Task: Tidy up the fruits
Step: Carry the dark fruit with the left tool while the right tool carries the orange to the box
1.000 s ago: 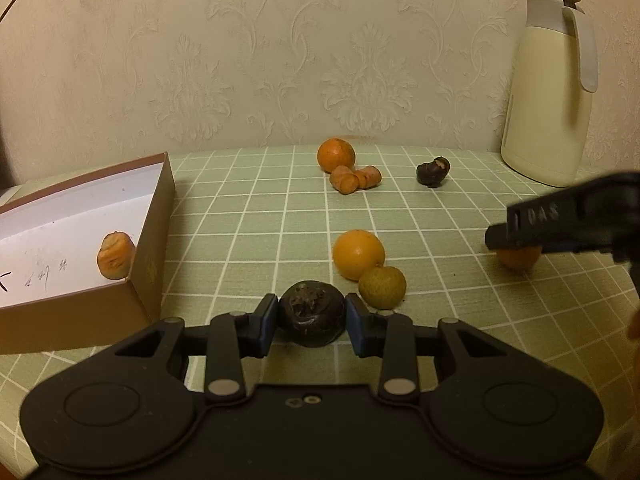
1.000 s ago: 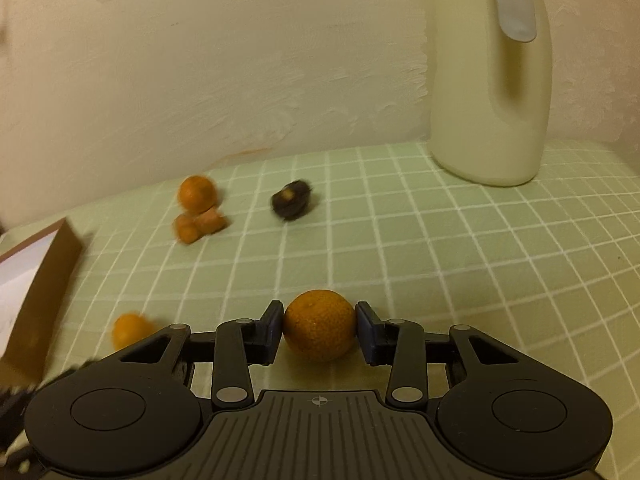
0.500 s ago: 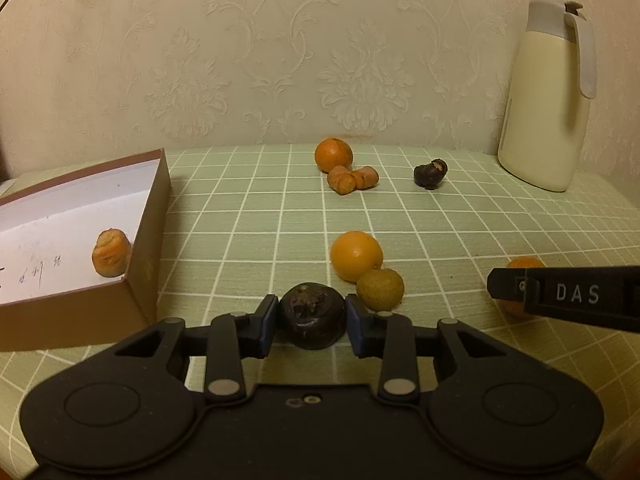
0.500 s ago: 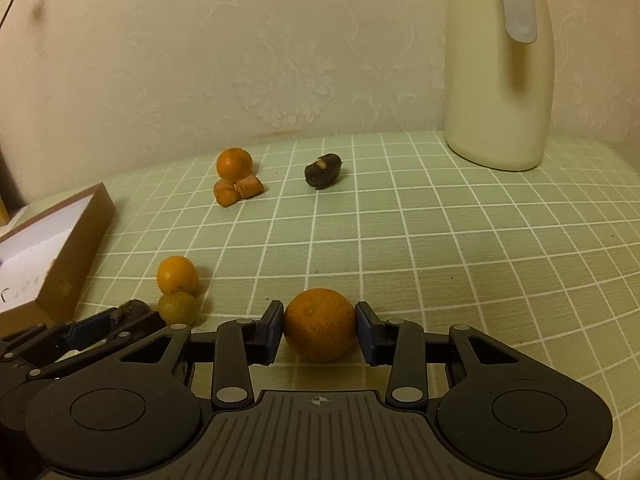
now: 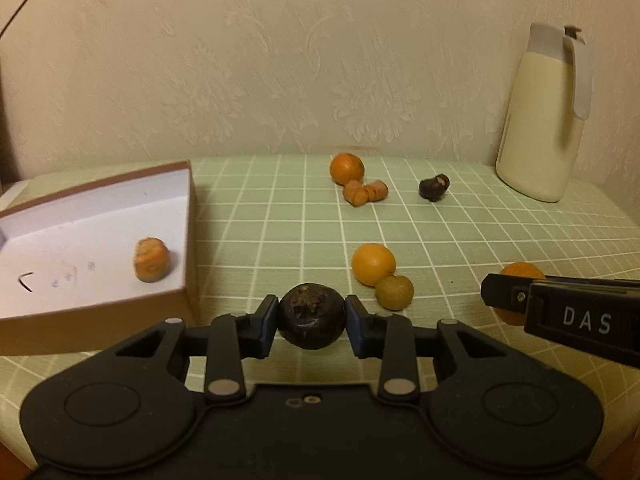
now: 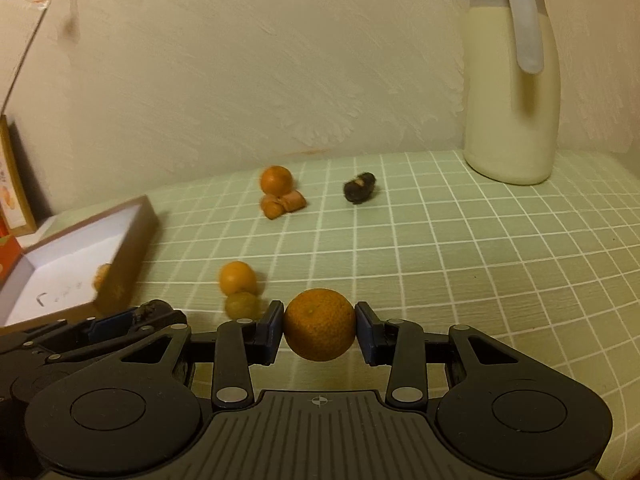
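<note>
My left gripper (image 5: 312,316) is shut on a dark round fruit (image 5: 312,314), held just above the checked green tablecloth. My right gripper (image 6: 320,326) is shut on an orange mandarin (image 6: 320,324); it shows at the right of the left wrist view as a black finger (image 5: 560,312) marked DAS with the mandarin (image 5: 520,272) behind it. A brown box (image 5: 188,240) with a white inside sits left and holds one small orange piece (image 5: 150,260). An orange (image 5: 373,264) and a green fruit (image 5: 394,292) lie together mid-table.
Further back lie another orange (image 5: 347,168), two small orange pieces (image 5: 364,193) and a dark fruit (image 5: 434,187). A cream jug (image 5: 540,120) stands at the back right by the papered wall. A colourful carton (image 6: 12,184) stands left of the box.
Both grippers have lifted a little with their fruits and drifted left; the box looks nearer in both views. The right gripper's finger has sunk lower at the right of the left wrist view.
</note>
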`<state>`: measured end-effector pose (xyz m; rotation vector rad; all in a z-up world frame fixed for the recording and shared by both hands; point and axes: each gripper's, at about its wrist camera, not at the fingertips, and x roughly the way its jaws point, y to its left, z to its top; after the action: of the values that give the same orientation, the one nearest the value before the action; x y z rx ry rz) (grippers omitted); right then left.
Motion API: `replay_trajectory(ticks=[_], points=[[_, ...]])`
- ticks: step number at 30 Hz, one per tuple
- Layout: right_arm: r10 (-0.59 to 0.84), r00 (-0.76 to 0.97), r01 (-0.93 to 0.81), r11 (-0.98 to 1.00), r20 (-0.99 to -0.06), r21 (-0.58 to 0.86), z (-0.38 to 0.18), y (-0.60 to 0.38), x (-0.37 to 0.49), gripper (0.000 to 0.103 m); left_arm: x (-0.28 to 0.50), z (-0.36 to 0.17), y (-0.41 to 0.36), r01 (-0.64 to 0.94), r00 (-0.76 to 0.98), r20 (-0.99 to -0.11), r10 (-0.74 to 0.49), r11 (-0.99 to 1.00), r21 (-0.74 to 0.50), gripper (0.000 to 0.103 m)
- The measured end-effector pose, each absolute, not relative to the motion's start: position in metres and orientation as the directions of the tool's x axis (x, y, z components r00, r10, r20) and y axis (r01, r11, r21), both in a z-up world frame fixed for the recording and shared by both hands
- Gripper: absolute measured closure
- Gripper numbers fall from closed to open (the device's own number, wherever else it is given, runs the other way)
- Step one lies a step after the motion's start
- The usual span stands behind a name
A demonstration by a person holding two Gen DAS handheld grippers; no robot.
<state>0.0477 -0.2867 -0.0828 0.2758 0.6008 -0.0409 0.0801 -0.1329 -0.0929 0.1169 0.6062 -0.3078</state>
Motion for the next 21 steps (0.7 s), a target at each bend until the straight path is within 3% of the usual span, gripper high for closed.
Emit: replay_trajectory(ticks=[21], points=[[0.159,0.873,-0.036,0.964,-0.461,0.264,-0.037,-0.214,0.009,0.064,0.038,-0.046,-0.045,0.231,0.840,-0.514,-0.173,0.971,0.052,0.077]])
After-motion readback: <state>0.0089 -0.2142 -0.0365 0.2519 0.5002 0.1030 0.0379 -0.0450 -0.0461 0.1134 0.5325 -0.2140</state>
